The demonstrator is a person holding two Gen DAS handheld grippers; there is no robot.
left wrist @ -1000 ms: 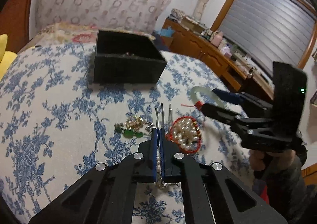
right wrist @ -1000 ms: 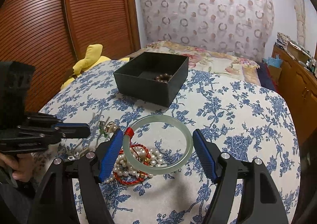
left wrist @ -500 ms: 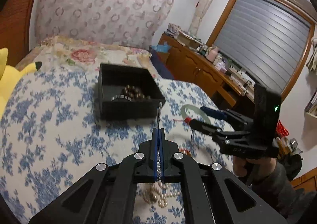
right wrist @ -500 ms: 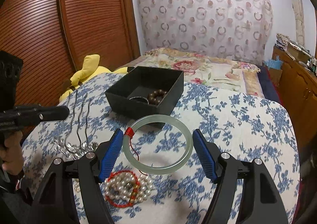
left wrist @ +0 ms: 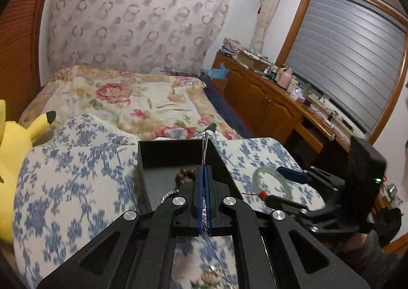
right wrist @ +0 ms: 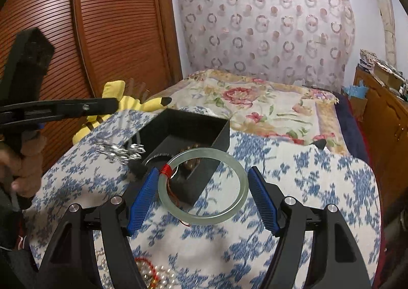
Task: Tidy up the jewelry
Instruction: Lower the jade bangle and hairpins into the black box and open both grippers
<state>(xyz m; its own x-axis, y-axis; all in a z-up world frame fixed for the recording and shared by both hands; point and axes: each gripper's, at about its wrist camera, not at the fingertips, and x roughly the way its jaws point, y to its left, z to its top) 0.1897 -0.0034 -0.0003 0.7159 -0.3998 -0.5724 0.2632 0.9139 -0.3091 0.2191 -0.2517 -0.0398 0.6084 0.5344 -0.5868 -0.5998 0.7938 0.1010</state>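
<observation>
The pale green translucent jade bangle point(right wrist: 202, 185), with a knot of red thread tied on its left side, is held up in front of the open black square jewelry box point(right wrist: 186, 133), on the box's near right side. The right gripper point(right wrist: 201, 197) has its blue ribbed pads set wide and pressed on the bangle's two outer edges, carrying it flat; the tool tilts downward toward the box.

The left gripper point(left wrist: 204, 174) also slopes downward, its tip over the box's interior. Its blue pads are pressed together on a thin silver chain necklace point(left wrist: 204, 153), whose sparkling silver pendant cluster point(right wrist: 119, 149) hangs blurred just left of the box. A bare hand point(right wrist: 21, 161) grips that tool's handle.

Inside the box lie one brown wooden bead bracelet point(left wrist: 186, 175) and one silvery piece at its near edge. Nearer than the box, on the blue-and-white floral cloth point(right wrist: 293, 225), sits one pearl-and-red-cord piece point(right wrist: 155, 275). One yellow plush toy point(left wrist: 15, 135) lies left of the box.
</observation>
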